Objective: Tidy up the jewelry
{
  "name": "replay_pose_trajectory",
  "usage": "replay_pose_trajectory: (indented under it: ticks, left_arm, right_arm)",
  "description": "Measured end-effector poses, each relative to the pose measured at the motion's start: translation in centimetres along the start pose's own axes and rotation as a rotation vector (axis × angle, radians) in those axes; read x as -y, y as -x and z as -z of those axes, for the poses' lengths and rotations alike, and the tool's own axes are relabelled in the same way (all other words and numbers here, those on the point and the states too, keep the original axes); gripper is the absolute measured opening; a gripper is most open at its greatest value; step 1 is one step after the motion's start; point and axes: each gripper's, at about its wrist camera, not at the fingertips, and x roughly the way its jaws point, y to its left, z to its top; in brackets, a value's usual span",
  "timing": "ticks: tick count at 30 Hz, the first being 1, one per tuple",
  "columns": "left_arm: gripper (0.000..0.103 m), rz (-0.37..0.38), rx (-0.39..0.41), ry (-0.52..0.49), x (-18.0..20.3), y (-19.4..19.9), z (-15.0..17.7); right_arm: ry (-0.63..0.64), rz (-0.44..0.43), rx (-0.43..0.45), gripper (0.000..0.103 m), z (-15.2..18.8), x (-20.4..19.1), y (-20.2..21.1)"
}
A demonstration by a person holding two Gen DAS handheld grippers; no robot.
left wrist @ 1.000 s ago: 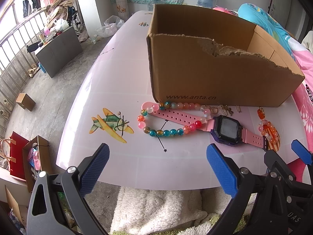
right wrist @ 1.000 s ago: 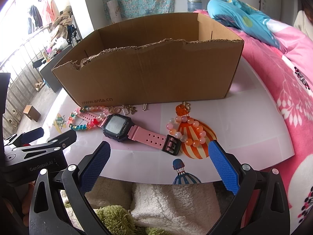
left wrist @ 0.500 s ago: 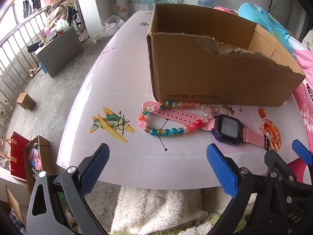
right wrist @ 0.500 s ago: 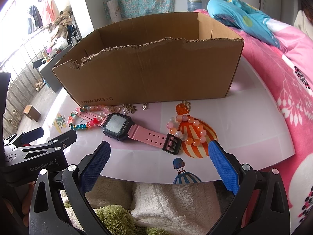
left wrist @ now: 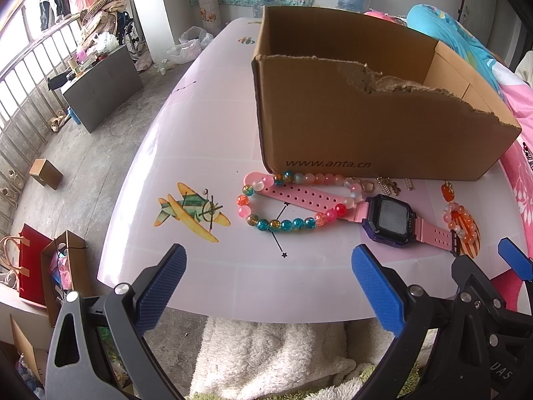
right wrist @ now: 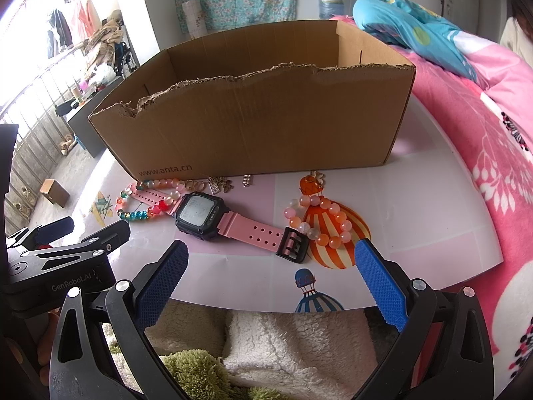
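**Spotter:** Fingers first: your left gripper (left wrist: 268, 286) is spread wide and holds nothing, low in its frame at the near edge of the table (left wrist: 206, 116). Your right gripper (right wrist: 271, 276) is the same, wide apart and empty.

**Operator:** What lies at the left?

**Spotter:** In the left wrist view, the multicolour bead bracelet (left wrist: 286, 200) sits just above centre, looped round the watch's perforated strap and touching the foot of the cardboard box (left wrist: 349, 123). It is straight ahead of your left fingers (left wrist: 163, 286).

**Operator:** And the watch?

**Spotter:** The pink watch (right wrist: 213, 218) runs from left-centre down toward the lower middle of the right wrist view, its long axis slanting across your right fingers' (right wrist: 379, 286) line, not along it. Its buckle end lies nearest them and overlaps the orange bead bracelet (right wrist: 316, 220).

**Operator:** So which hand goes?

**Spotter:** I judge your left is nearer the multicolour bracelet, your right nearer the buckle and the orange beads. Small metal charms (right wrist: 221, 185) lie against the box. All of it is outside the box.
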Motion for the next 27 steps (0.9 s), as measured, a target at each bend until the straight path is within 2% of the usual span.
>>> replay_pose_trajectory:
  ticks: [14, 18, 21, 25, 27]
  left_arm:
    - [0.097, 0.019, 0.035, -0.021, -2.9, -0.7, 0.3]
    - [0.097, 0.134, 0.085, -0.031, -4.3, -0.5, 0.1]
    - [0.097, 0.284, 0.127, -0.012, -5.9, -0.4, 0.0]
    - [0.097, 0.33, 0.121, 0.065, -7.6, -1.1, -0.6]
    - [0.097, 0.316, 0.106, 0.09, -8.2, -1.9, -1.2]
  right_arm:
    - [-0.007, -0.025, 0.034, 0.096, 0.1, -0.2, -0.1]
    - [0.019, -0.058, 0.052, 0.096, -0.1, -0.9, -0.2]
    - [0.048, -0.093, 0.076, 0.096, -0.4, -1.8, -0.3]
    - [0.077, -0.136, 0.082, 0.092, -1.1, -3.1, -1.0]
    - [0.081, -0.15, 0.062, 0.089, -1.5, -3.8, -1.7]
